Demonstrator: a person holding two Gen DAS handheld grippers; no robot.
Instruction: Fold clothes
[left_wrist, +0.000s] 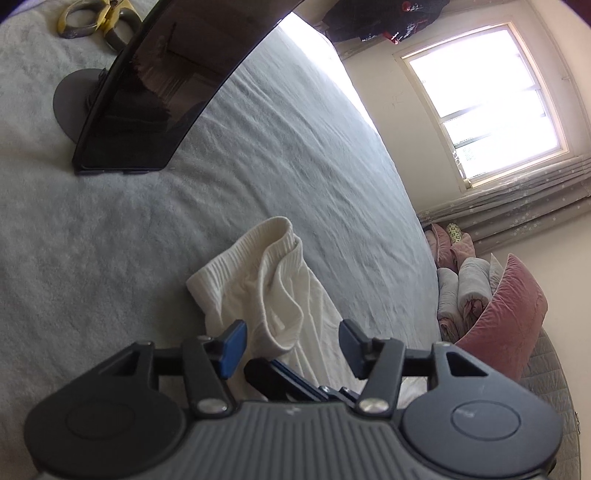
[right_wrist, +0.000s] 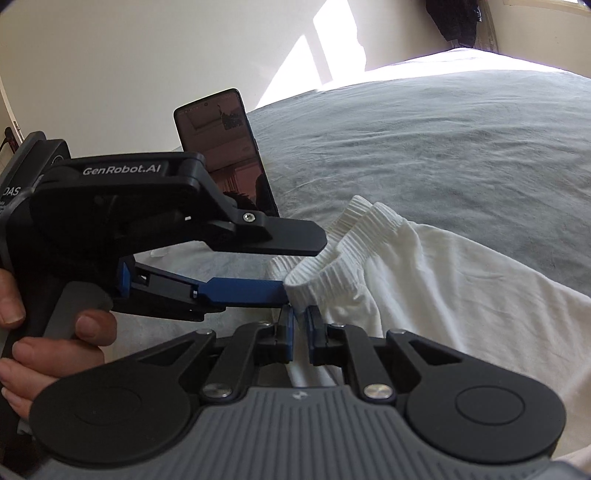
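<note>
White garment on the bed, a hand-held gripper at each side of its ribbed band.

The white garment (right_wrist: 424, 273) lies crumpled on the grey bed (right_wrist: 424, 147), its ribbed band toward the upright phone (right_wrist: 225, 155) on a stand. The left hand-held gripper (left_wrist: 291, 338) stands open over the cloth, its blue pads clear of the fabric. The right hand-held gripper (right_wrist: 300, 334) is nearly closed, with white cloth running under its fingers; whether the pads pinch it cannot be told. A hand (right_wrist: 40, 332) grips the left tool's handle. Scissors (left_wrist: 99, 20) lie behind the phone.
</note>
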